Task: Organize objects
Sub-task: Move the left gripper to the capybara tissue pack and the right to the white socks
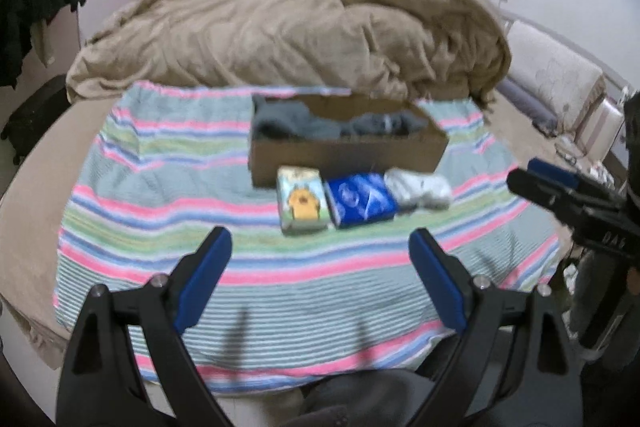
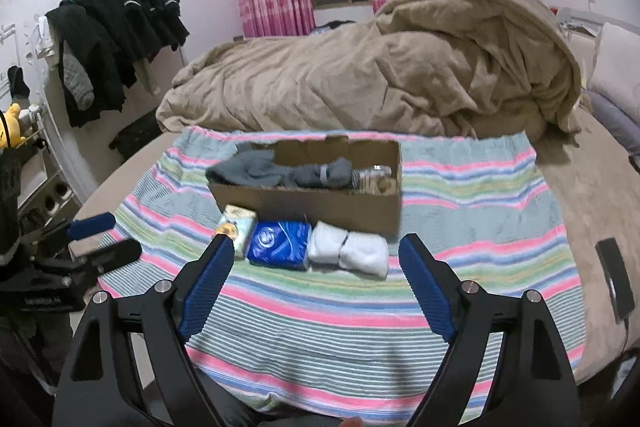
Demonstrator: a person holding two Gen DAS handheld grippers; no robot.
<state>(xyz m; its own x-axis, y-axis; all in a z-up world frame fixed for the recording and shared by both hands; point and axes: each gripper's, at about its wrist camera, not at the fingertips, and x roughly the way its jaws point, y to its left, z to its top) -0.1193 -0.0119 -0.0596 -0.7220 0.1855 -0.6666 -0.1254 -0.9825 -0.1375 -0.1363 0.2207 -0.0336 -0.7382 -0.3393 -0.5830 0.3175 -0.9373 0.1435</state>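
White socks, blue tissue pack and cartoon tissue pack in a row on striped cloth | left gripper spread, empty | right gripper spread, empty | cardboard box touching row behind, holds grey socks | tan blanket beyond.

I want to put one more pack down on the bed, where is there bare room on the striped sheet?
Free: the striped sheet between both open grippers and the row of packs, plus left and right of the cardboard box. Crowded: the box front, where cartoon pack, blue pack and white socks touch.
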